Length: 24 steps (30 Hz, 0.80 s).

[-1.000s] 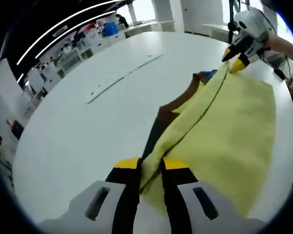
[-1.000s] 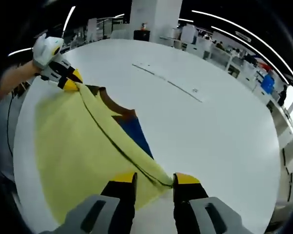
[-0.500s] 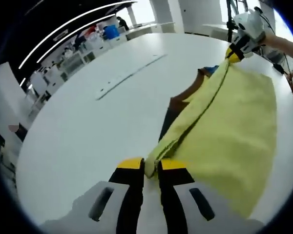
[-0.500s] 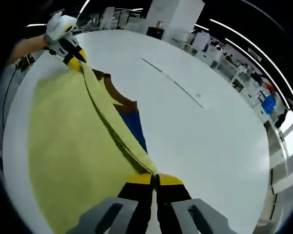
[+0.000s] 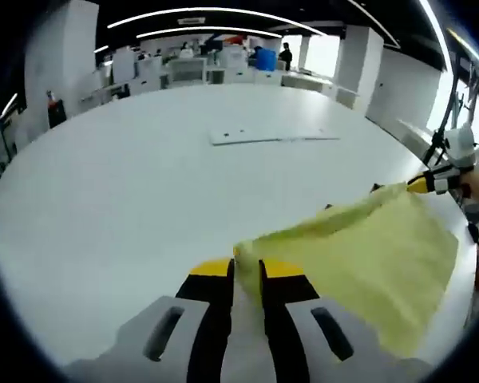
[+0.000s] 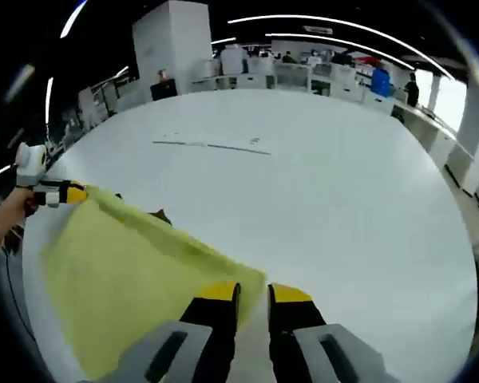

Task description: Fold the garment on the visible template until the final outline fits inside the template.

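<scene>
The yellow garment (image 5: 367,255) hangs stretched between my two grippers above the white table (image 5: 104,199). In the left gripper view my left gripper (image 5: 247,267) is shut on one corner of its upper edge, and the right gripper (image 5: 423,185) holds the far corner at the right. In the right gripper view the garment (image 6: 120,271) runs from my right gripper (image 6: 254,291), shut on its near corner, to the left gripper (image 6: 72,192) at the far left. A brown bit of the garment's inner side peeks over the edge. The thin template line (image 5: 271,136) (image 6: 211,145) lies farther off on the table.
The round table (image 6: 343,183) spreads wide beyond the garment. A person's hand (image 6: 4,219) holds the far gripper. Desks, shelves and a white pillar (image 6: 172,40) stand past the table's far edge. Cables hang near the table's right edge (image 5: 471,231).
Both grippers have lifted the garment's edge up off the table, and both views have swung round. The blue and brown part that lay on the table is now hidden behind the yellow cloth.
</scene>
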Available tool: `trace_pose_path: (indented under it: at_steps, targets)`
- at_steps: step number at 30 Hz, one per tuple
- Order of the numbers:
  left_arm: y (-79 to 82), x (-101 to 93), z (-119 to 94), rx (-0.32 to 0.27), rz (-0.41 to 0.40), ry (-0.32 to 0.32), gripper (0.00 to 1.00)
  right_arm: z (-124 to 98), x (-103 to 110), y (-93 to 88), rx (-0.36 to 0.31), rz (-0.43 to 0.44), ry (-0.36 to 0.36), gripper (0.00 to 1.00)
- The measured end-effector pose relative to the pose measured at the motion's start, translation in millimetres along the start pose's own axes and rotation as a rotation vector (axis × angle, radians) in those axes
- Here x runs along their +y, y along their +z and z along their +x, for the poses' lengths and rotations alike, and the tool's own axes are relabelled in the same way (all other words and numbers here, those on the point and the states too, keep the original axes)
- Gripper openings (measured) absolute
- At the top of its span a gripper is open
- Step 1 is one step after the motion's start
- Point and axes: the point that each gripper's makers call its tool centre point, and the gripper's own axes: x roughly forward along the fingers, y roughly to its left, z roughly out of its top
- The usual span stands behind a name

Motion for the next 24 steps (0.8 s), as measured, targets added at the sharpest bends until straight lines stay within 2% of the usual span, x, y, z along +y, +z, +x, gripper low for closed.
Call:
trace_pose_path:
  at_steps: [3,5,9,13,16,20,24]
  targets:
    - [4.2,-1.7,-5,-0.029,0.005,-0.010,0.16,-3,3,0.8,-0.007,0.022,0.014,0.13]
    - [5.4,-3.4,-7,-0.035,-0.009,-0.026,0.21,-6,8,1.4,-0.009,0.048,0.036,0.16]
    - [7.3,-10.4,-13,-0.047,0.034,-0.049,0.30,-14,21,6.3,-0.030,0.081,0.087,0.32]
    - [7.3,-20.5,-23,-0.055,0.060,-0.101,0.40,-25,30,6.4,-0.035,0.090,0.130,0.45]
    - [5.6,-27.5,-35,-0.064,0.067,-0.143,0.47,-37,38,6.4,-0.064,0.058,0.163,0.52]
    - [5.3,-30.8,-47,-0.101,0.096,-0.183,0.53,-53,48,1.9,-0.070,0.029,0.213,0.54]
    - [-3.7,-40.2,-61,-0.100,0.127,-0.212,0.57,-67,60,-7.4,-0.056,-0.009,0.261,0.56]
